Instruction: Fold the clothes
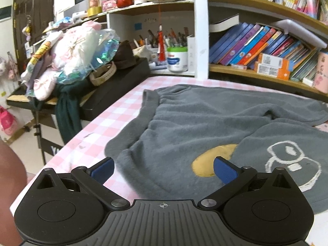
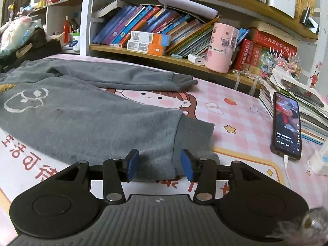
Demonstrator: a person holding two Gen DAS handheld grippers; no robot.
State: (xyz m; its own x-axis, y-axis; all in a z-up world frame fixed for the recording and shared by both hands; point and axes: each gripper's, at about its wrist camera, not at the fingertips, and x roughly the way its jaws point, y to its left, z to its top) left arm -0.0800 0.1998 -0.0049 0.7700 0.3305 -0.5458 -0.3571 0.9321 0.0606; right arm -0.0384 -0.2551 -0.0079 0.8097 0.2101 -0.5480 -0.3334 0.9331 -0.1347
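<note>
Both tools hang spread and empty over the grey trousers (image 2: 82, 121) (right tool (image 2: 159, 165) straddling a cuff, left tool (image 1: 163, 169) by the waist), seemingly poised to fold.

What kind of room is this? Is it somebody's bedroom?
Probably a child's bedroom or study corner at home. Shelves packed with colourful books run behind a desk covered by a pink checked cartoon mat, and soft toys are piled at one side. A grey sweater lies on the desk.
</note>
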